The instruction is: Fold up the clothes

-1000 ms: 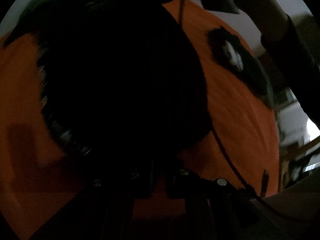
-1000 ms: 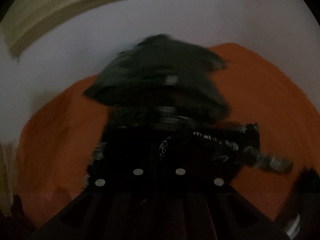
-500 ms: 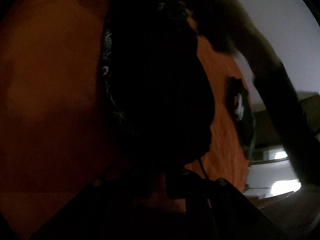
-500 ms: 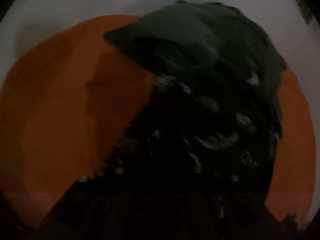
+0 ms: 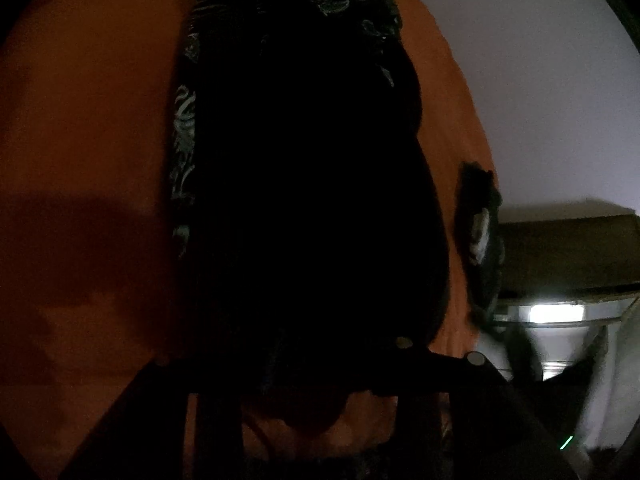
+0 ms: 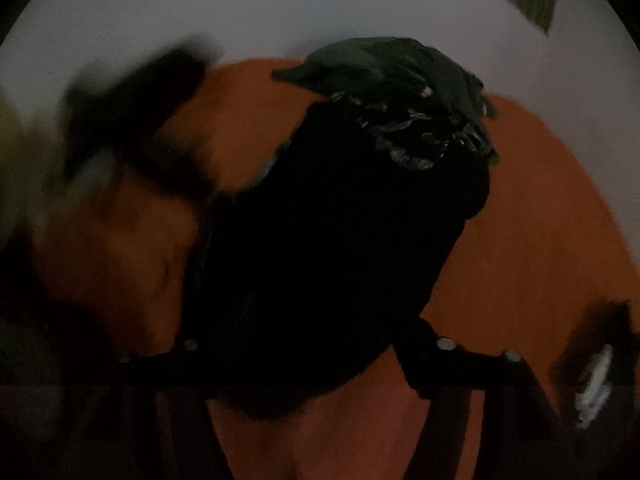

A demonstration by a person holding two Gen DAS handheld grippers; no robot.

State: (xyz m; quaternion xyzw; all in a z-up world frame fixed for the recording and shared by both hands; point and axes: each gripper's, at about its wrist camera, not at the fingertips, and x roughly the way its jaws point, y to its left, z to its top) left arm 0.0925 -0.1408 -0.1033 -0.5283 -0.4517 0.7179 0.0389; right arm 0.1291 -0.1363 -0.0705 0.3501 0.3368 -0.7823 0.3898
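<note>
The right gripper (image 6: 320, 360) has just been opening and stands wide around the near end of the black folded garment with pale patterned trim (image 6: 344, 220), pads not pressing. The left gripper (image 5: 304, 364) (very dark) has also just been opening; its grip I cannot tell. Beside the garment, the orange cloth surface (image 6: 540, 220) is bare to its edge.

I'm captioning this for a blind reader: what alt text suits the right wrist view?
A dark, patterned garment lies on an orange surface, its near end between the open jaws of the right hand-held gripper. A dark green garment lies at its far end.
</note>
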